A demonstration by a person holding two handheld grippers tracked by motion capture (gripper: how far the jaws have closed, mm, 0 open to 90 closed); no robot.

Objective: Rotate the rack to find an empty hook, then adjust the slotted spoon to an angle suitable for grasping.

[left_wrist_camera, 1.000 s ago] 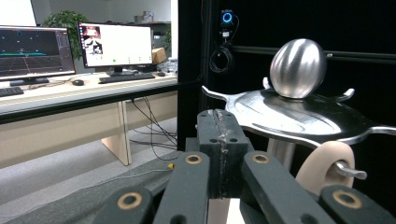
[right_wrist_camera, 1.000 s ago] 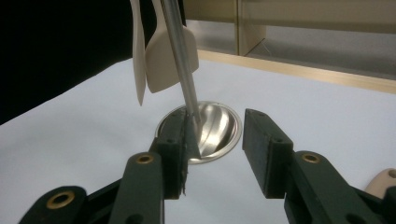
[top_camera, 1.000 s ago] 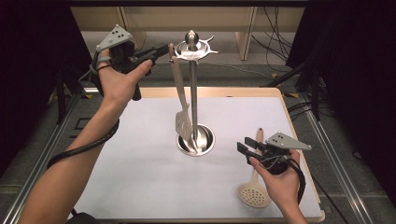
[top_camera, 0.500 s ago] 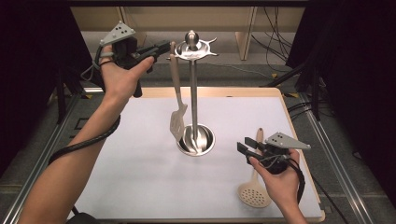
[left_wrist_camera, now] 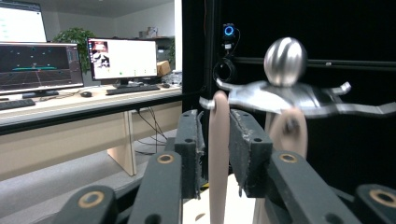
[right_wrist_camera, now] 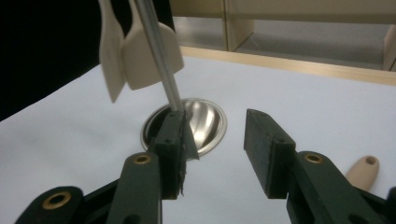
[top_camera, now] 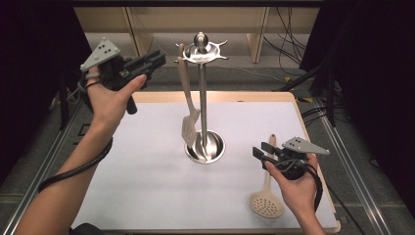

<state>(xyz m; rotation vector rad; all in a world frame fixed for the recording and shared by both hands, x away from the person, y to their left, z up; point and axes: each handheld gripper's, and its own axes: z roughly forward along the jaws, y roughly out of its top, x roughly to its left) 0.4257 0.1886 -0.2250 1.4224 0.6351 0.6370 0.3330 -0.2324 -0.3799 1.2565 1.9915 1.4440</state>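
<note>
- Over the far-left corner of the table (top_camera: 147,205), the left gripper (top_camera: 155,59) is held level at hook height beside the utensil stand (top_camera: 204,105); its jaws have just been opening, and in the left gripper view the handle of the slotted spatula (left_wrist_camera: 218,154) stands between the pads without being pressed, so the spatula now hangs from a hook of the stand on its own.
- To finish this step well, I would draw the left gripper straight back along the line of its jaws (no sideways sweep), since a pad brushing the handle could swing the spatula off its hook.
- At the middle of the table the stand's round base (top_camera: 205,147) sits well in from every edge, and the spatula's blade (top_camera: 189,131) hangs just above it; let any swing die out before the next utensil comes near.
- Near the right edge, toward the near-right corner, the right gripper (top_camera: 258,150) rests low with its jaws parted and nothing between them.
- Just under it lies the skimmer (top_camera: 266,204), round head toward the near edge, handle end (right_wrist_camera: 364,171) pointing toward the far edge; a grip close to that end would probably leave its hole free for a hook.
</note>
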